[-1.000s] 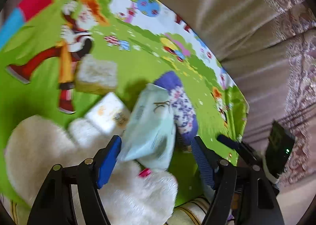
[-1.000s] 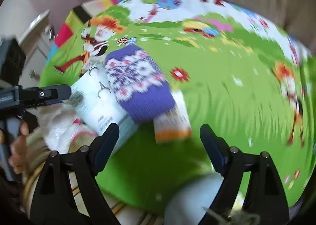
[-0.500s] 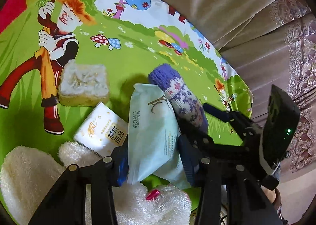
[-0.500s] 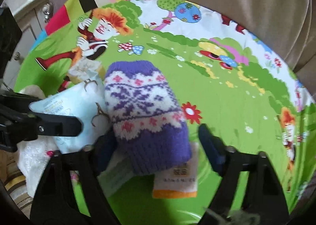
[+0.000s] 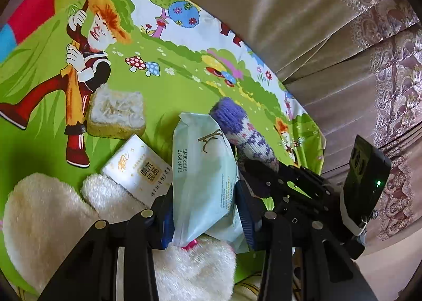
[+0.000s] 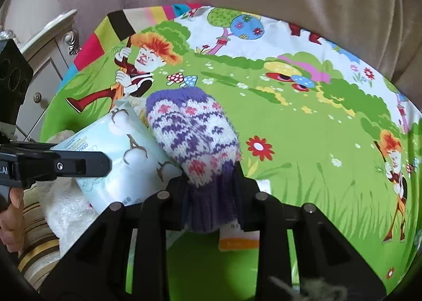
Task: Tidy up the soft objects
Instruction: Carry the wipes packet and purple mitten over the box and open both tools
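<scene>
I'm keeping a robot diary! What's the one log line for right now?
left gripper: closing on wipes pack | right gripper: closing on purple mitten

Play mat (image 5: 184,84) bright green, cartoon-printed — orange-haired figure in red trousers, spotted mushrooms, a tree with blue flowered crown; striped edge in red, black, yellow, blue. Knitted mitten (image 6: 192,137) purple and white in a Fair Isle pattern with pink flower motifs, cuff solid dark purple. Wipes pack (image 5: 203,182) pale mint-blue with brown twig marks and dark date print. Tissue packet (image 5: 139,171) white with gold lettering. Sponge (image 5: 117,113) yellow, white-topped. Fluffy mitt (image 5: 47,216) cream. Curtain (image 5: 395,89) beige, mauve floral trim.
</scene>
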`<action>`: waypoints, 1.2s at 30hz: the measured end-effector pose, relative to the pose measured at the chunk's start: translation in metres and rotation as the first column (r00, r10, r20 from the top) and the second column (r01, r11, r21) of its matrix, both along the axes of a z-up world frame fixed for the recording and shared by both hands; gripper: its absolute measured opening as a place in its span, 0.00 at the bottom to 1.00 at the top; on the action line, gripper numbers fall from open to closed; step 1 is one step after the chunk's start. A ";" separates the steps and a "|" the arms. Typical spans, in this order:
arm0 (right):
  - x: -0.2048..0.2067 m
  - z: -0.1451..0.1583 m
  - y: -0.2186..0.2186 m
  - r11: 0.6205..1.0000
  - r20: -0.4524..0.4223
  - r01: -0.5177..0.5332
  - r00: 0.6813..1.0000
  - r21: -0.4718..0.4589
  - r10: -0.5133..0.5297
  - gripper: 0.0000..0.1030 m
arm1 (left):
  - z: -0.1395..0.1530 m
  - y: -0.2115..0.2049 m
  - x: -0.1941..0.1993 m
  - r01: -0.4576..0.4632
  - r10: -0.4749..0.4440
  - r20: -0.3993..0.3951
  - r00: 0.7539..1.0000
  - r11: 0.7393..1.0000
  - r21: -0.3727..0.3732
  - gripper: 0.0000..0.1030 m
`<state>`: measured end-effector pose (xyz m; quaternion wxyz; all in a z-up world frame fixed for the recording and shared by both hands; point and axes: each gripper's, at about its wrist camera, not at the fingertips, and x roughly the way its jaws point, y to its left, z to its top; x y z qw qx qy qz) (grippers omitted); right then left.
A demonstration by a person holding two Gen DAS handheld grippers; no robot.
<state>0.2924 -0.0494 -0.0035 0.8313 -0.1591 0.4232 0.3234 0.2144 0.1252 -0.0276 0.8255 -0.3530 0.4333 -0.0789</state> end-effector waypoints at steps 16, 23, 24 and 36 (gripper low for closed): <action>-0.034 0.051 -0.064 0.983 0.053 0.138 0.988 0.119 -0.145 0.30 | 0.042 -0.016 -0.024 -0.054 0.056 0.083 0.995 0.998 -0.030 0.41; -0.052 0.074 -0.121 0.955 0.053 0.230 0.969 0.185 -0.243 0.30 | 0.065 -0.046 -0.027 -0.016 0.021 0.125 0.992 0.999 -0.041 0.41; -0.055 0.077 -0.131 0.950 0.053 0.246 0.964 0.191 -0.260 0.30 | 0.068 -0.050 -0.027 -0.008 0.014 0.130 0.991 0.999 -0.041 0.41; -0.095 0.089 -0.265 0.863 0.006 0.443 0.889 0.241 -0.458 0.30 | 0.084 -0.136 -0.016 0.155 -0.147 0.149 0.978 0.987 -0.045 0.41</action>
